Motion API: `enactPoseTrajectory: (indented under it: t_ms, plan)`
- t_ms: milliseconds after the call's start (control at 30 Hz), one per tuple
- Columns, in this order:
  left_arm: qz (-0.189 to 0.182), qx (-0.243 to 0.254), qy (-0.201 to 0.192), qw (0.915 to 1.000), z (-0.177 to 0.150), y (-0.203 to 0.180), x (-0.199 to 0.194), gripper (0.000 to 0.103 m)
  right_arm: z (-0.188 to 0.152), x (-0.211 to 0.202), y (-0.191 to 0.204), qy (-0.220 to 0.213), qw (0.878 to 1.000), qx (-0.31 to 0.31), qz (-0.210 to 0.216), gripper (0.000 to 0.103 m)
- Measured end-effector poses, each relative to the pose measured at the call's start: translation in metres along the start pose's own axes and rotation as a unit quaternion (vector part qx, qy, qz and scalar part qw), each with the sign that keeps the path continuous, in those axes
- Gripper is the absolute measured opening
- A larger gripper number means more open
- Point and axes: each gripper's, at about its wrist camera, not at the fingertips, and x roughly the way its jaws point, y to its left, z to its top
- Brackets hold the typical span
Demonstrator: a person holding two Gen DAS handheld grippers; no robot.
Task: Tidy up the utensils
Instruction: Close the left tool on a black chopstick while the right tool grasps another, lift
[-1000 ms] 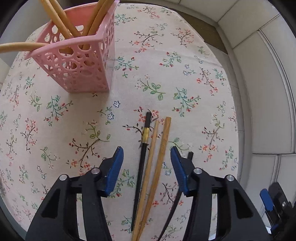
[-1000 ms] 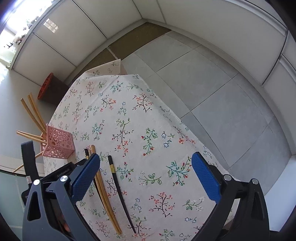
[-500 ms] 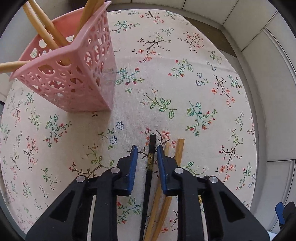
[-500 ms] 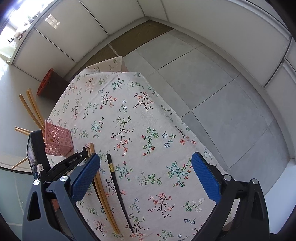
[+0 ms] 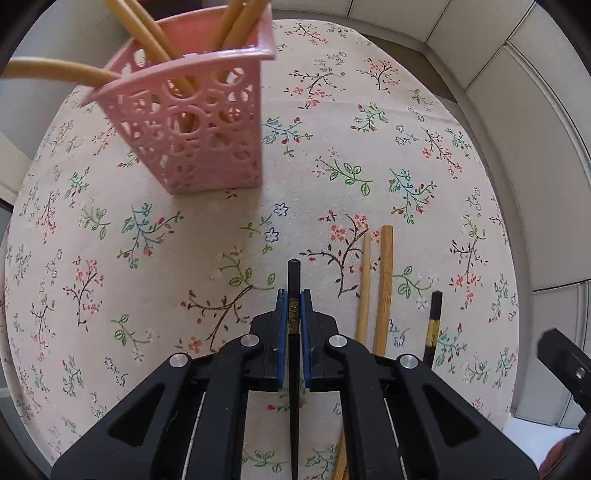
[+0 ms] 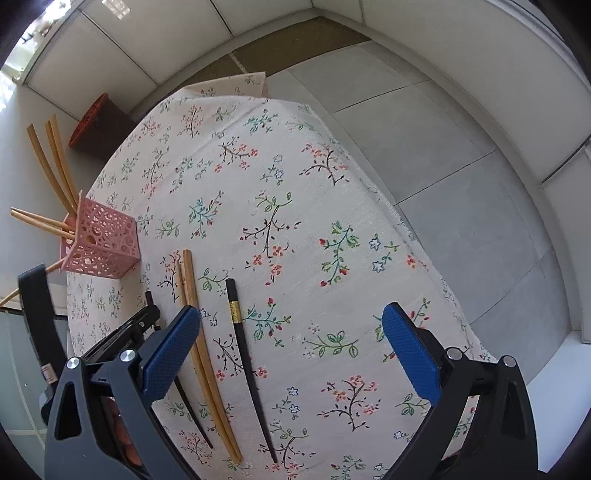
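Black chopstick (image 5: 294, 275) sits clamped between the left gripper (image 5: 294, 299)'s fingers, its long axis running straight ahead along them. Farther on, ahead and left toward the table's far edge, stands the pink basket (image 5: 207, 133). The right gripper (image 6: 291, 350)'s fingers gape, empty.

A black chopstick (image 5: 294, 280) with a gold band lies lengthwise, pinched at the band between the blue pads (image 5: 282, 325) of the left gripper (image 5: 294, 299); whether it is lifted off the cloth cannot be told. Two bamboo chopsticks (image 5: 375, 288) lie side by side, touching, just to its right. A second black chopstick (image 6: 243, 347), gold-banded, lies flat beyond them, roughly parallel. The pink perforated holder (image 5: 192, 122) stands upright at far left, holding several bamboo chopsticks (image 5: 147, 29) that lean outward.
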Motion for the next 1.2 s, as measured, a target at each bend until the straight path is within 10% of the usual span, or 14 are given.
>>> enactPoseTrajectory:
  t_ms: [233,700,800,1200]
  plan:
    - [-0.033,0.017,-0.062,0.9974,-0.030,0.026,-0.076,0.006,-0.002,0.029,0.034,0.035,0.999,-0.032,-0.006,0.091]
    - [-0.063,0.007,-0.135,0.9888,-0.056,0.061,-0.154,0.006,-0.006,0.076,0.081,0.044,0.989,-0.095,-0.107,0.042]
    - [-0.064,0.007,-0.146,0.9872,-0.058,0.063,-0.160,0.006,-0.002,0.074,0.080,0.045,0.991,-0.085,-0.089,0.007]
    - [-0.063,0.019,-0.186,0.9803,-0.075,0.059,-0.195,0.006,-0.028,-0.022,0.063,-0.018,0.996,-0.083,0.029,0.007]
